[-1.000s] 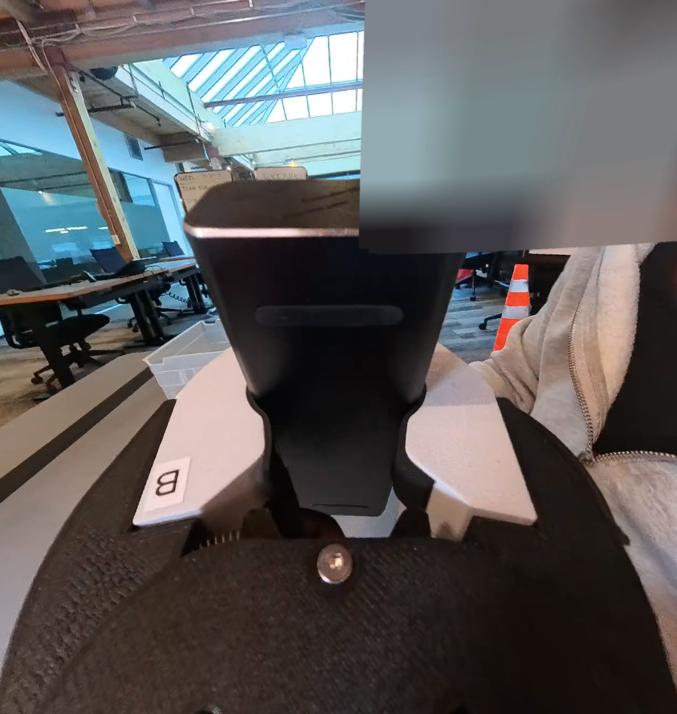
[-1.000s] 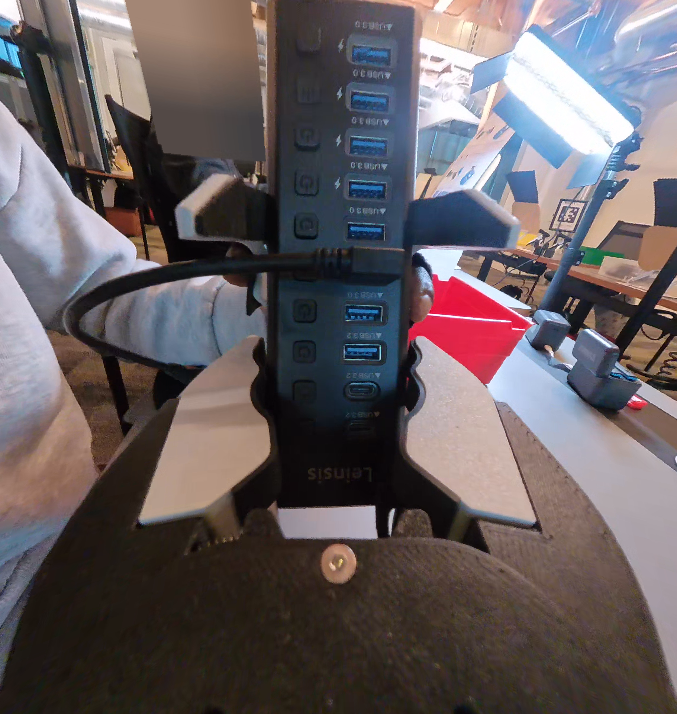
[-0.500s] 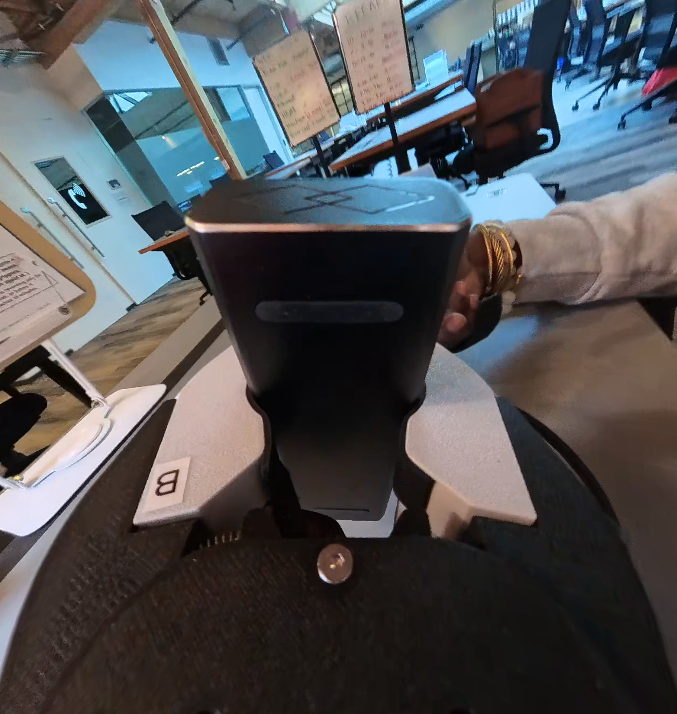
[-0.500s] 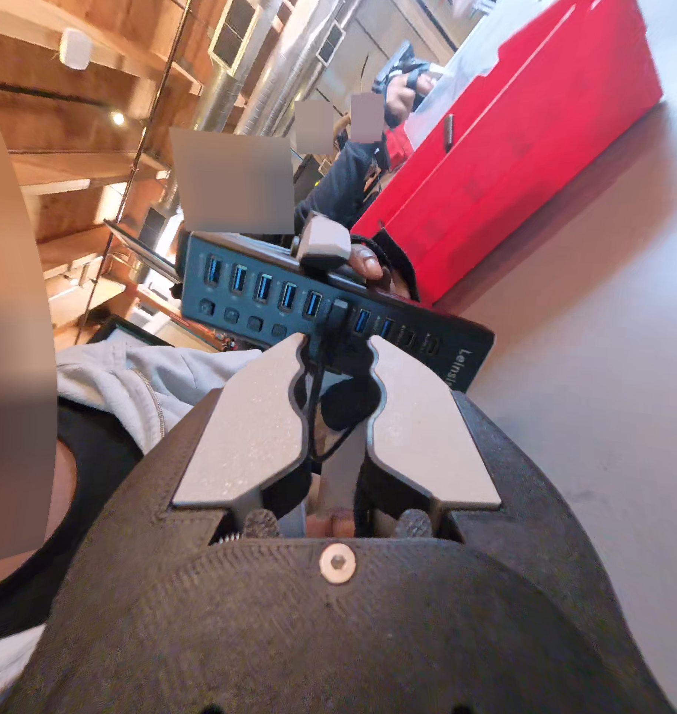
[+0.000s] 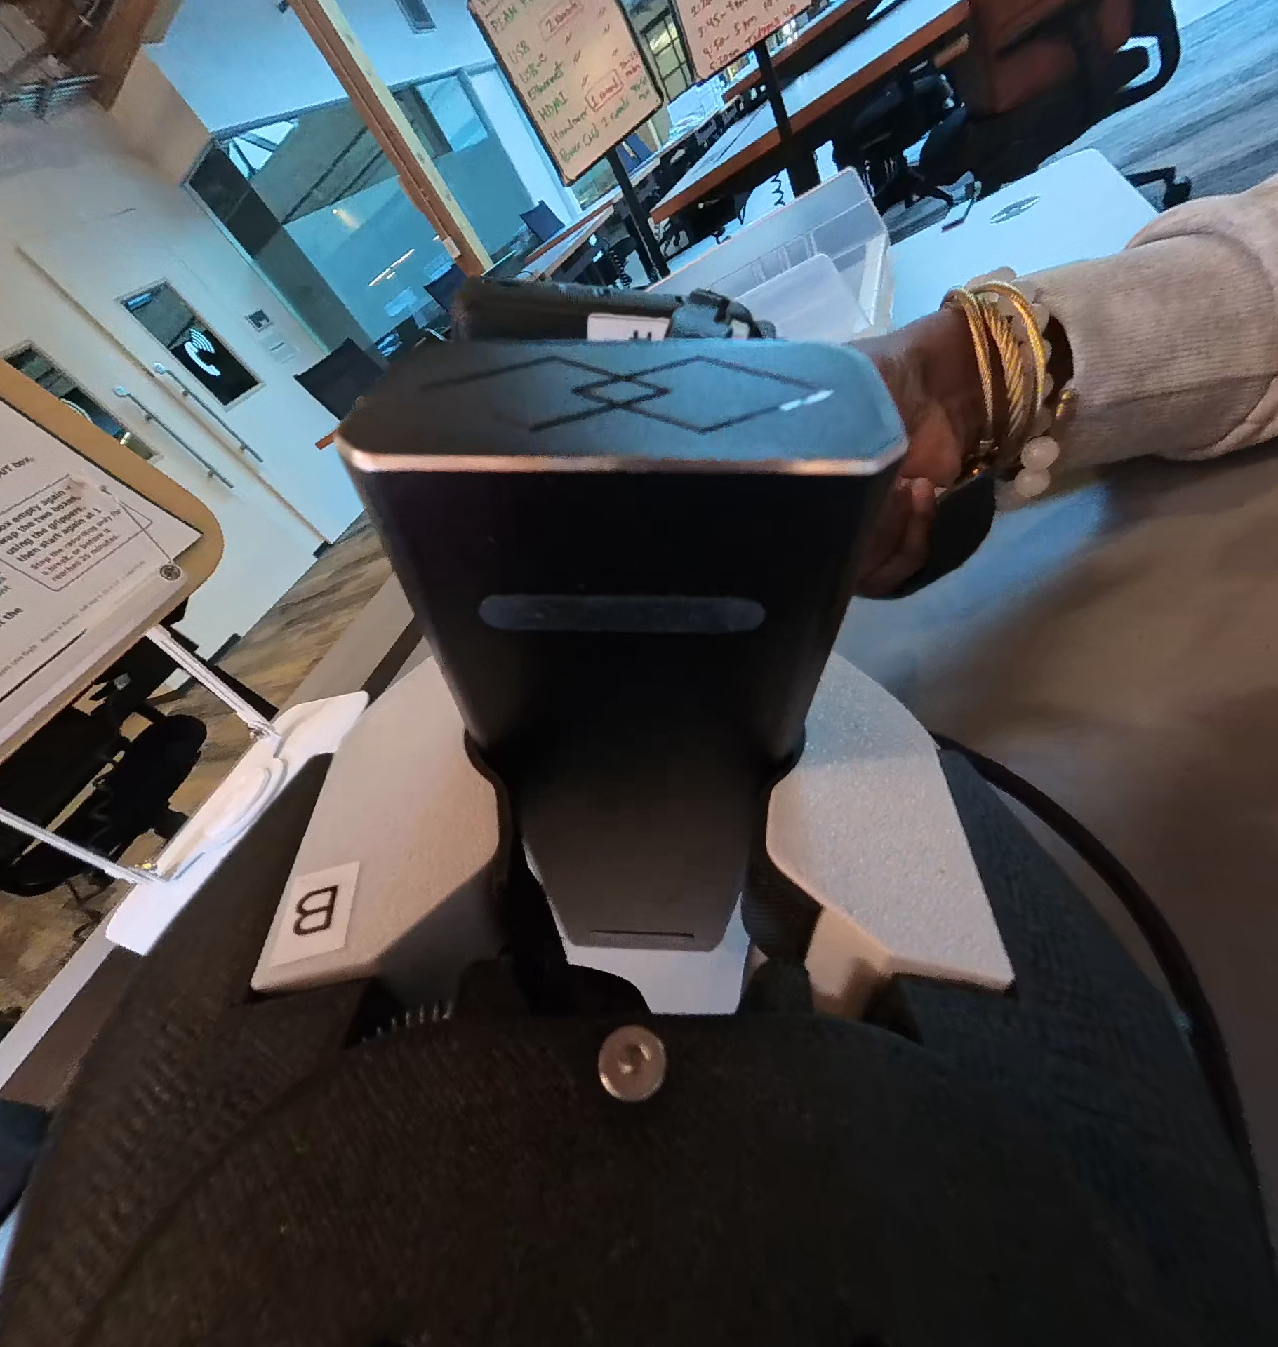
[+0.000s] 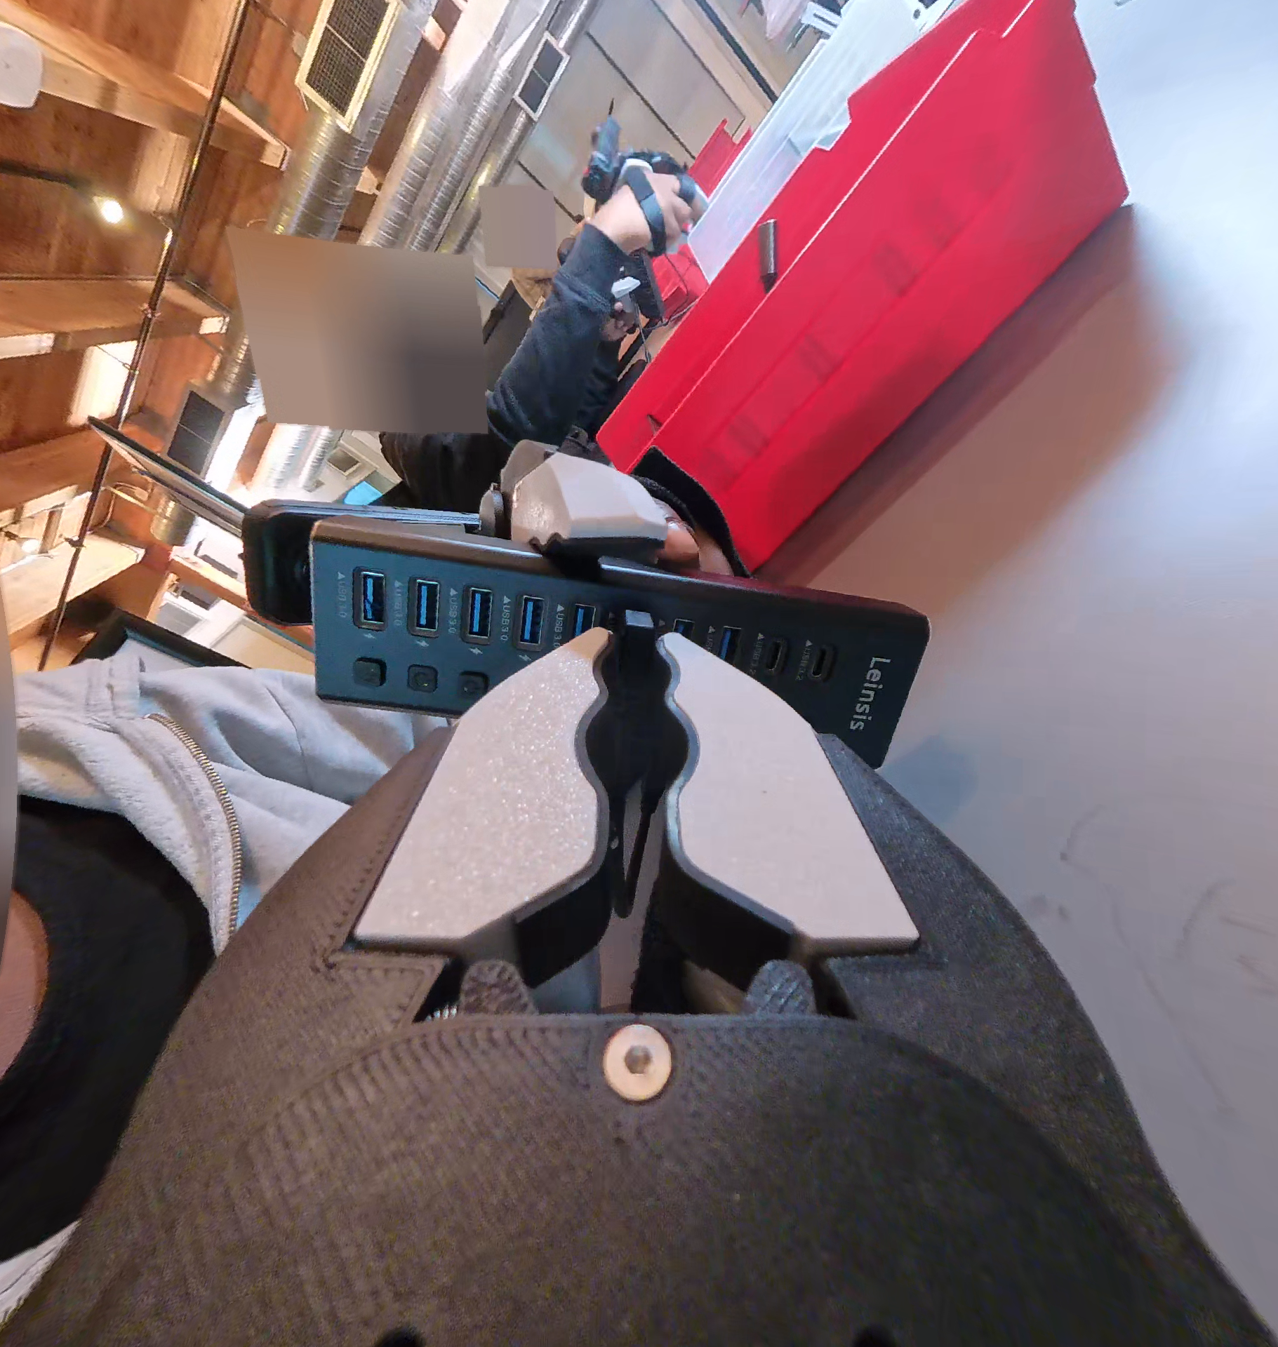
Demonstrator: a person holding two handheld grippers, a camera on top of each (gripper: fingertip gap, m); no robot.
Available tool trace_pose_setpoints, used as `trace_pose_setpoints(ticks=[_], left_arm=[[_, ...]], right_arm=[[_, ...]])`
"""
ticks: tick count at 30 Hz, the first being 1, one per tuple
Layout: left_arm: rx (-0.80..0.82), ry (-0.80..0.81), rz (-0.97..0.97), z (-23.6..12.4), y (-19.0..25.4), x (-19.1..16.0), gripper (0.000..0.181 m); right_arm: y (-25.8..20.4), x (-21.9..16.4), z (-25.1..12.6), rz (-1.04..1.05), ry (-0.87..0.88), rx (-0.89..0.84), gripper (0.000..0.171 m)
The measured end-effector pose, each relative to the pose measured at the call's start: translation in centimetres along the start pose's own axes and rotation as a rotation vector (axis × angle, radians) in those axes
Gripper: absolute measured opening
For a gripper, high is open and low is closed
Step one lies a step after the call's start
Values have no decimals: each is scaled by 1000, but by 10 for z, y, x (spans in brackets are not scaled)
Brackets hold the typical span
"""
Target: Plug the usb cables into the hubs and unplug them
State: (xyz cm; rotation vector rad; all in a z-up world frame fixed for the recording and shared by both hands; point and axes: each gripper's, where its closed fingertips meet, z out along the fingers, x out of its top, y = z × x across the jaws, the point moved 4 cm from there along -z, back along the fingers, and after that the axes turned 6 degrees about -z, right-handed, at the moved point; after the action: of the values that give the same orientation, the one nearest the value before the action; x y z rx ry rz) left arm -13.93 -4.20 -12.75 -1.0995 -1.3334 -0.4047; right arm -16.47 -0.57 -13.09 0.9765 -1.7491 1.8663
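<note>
Hub, the long black aluminium multi-port bar [image 6: 869, 649], is being clamped by left claw [image 5: 632, 736]; right claw [image 6: 636, 656] is pinching the black usb plug [image 6: 637, 627] at its tips, probably unplugging next, needing a straight pull.

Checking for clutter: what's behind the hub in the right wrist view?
Behind the hub: the left gripper clamping it, a red bin. The hub's back face is hidden.
</note>
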Motion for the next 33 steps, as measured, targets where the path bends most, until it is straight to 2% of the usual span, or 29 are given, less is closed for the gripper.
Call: trace_pose_setpoints(ticks=[6,9,13,22,26,27,29,33], left_arm=[[28,-25,43,2,0,2,76],[50,-52,108,3,1,2,72],[67,-64,103,4,0,4,72],[72,-69,121,5,1,8,72],[19,-76,167,5,9,3,72],[13,-82,165,5,10,1,72],[18,-85,187,5,10,-1,72],[44,-60,208,2,6,2,71]], right_arm=[[-2,2,-4,-26,-13,-13,8],[-4,3,-7,-54,-27,-27,8],[-6,5,-9,-88,-30,-42,8],[-11,6,-16,-152,-49,-56,8],[-8,-3,-14,-130,-94,-9,9],[-7,-6,-14,-114,-93,1,10],[-12,-9,-11,-99,-105,62,31],[-12,-6,-5,-169,-34,30,22]])
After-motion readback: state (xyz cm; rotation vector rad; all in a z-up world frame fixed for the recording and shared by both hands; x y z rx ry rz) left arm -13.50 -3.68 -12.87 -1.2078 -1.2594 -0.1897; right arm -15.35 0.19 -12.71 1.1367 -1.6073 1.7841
